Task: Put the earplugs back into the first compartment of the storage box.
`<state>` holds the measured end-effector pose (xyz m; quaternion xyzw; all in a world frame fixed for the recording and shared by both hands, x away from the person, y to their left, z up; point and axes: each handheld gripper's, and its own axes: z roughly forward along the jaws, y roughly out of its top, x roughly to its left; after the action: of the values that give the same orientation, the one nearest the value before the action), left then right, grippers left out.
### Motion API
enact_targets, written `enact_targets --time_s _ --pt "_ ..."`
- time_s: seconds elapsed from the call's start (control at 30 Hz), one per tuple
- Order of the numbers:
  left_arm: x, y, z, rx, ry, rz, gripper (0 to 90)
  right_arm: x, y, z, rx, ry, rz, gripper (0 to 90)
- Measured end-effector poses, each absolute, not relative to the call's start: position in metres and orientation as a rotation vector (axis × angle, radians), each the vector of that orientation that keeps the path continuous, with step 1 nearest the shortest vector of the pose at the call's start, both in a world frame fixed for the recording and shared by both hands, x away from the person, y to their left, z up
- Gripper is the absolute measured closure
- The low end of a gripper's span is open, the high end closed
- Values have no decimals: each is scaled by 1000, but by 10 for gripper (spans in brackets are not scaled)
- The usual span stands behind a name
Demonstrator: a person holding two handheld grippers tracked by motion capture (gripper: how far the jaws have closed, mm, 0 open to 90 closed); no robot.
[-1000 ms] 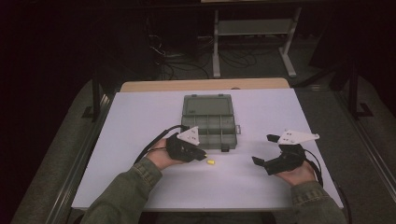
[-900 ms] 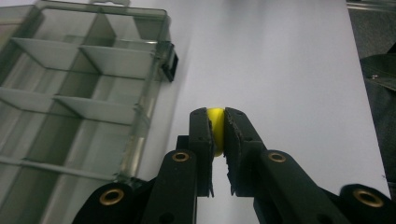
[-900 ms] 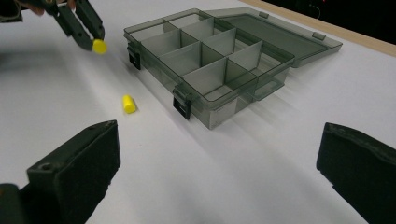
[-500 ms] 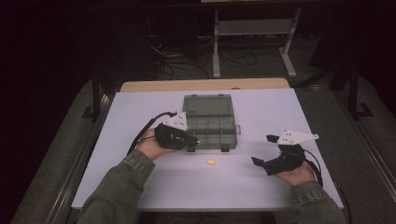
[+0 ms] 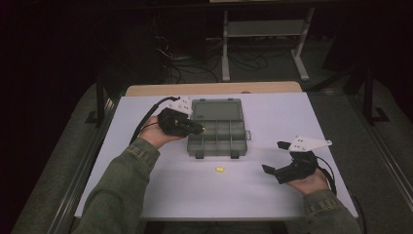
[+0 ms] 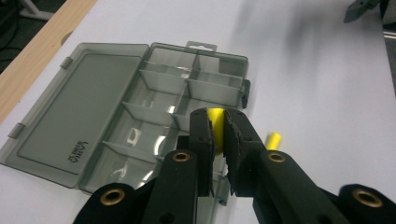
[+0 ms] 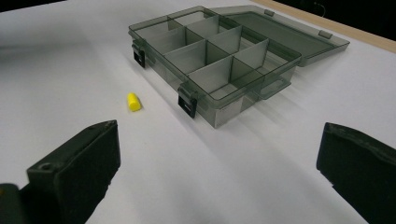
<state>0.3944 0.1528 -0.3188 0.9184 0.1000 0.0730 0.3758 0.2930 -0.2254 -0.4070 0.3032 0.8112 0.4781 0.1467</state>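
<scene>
A smoky grey compartment box [image 5: 217, 135] lies open mid-table, its lid [image 5: 216, 106] flat behind it. My left gripper [image 5: 201, 129] hovers over the box's left compartments and is shut on a small yellow cylinder [image 6: 215, 115], which shows between its pads [image 6: 203, 135] in the left gripper view. A second yellow cylinder [image 5: 219, 169] lies on the white table in front of the box, also seen beside the jaws as the loose cylinder [image 6: 273, 139] and in the right gripper view [image 7: 134, 101]. My right gripper [image 5: 273, 157] rests at the front right, jaws wide open and empty [image 7: 219, 140].
The white tabletop [image 5: 272, 112] has a wooden strip [image 5: 209, 88] along its far edge. Dark floor, cables and a metal stand [image 5: 263, 29] lie beyond. The box's dividers [image 7: 205, 44] form several empty compartments.
My left gripper has risen and moved away from the table's front, from beside the loose yellow cylinder to over the box's left side. The right gripper and the loose cylinder have stayed put.
</scene>
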Motion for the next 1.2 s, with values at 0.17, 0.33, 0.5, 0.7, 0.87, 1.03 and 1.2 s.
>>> enact_targets --time_s 0.17,0.33,0.5,0.7,0.87,1.03,1.2 --pt "404 154 -316 2343 271 191 818 292 -226 -407 877 2332 1374 0" --pt "416 158 -319 2337 308 195 820 291 -226 -407 877 2333 1371 0" --pt "431 168 -325 2318 371 196 820 291 -227 -407 881 2332 1370 0" --pt "443 173 -337 2343 420 198 821 291 -227 -408 880 2335 1368 0" --pt "448 169 -350 2355 421 167 820 290 -227 -408 882 2337 1364 0" --pt "453 163 -362 2389 430 167 820 291 -227 -409 885 2343 1359 0" --pt "457 158 -372 2435 438 181 819 290 -227 -409 886 2342 1358 0"
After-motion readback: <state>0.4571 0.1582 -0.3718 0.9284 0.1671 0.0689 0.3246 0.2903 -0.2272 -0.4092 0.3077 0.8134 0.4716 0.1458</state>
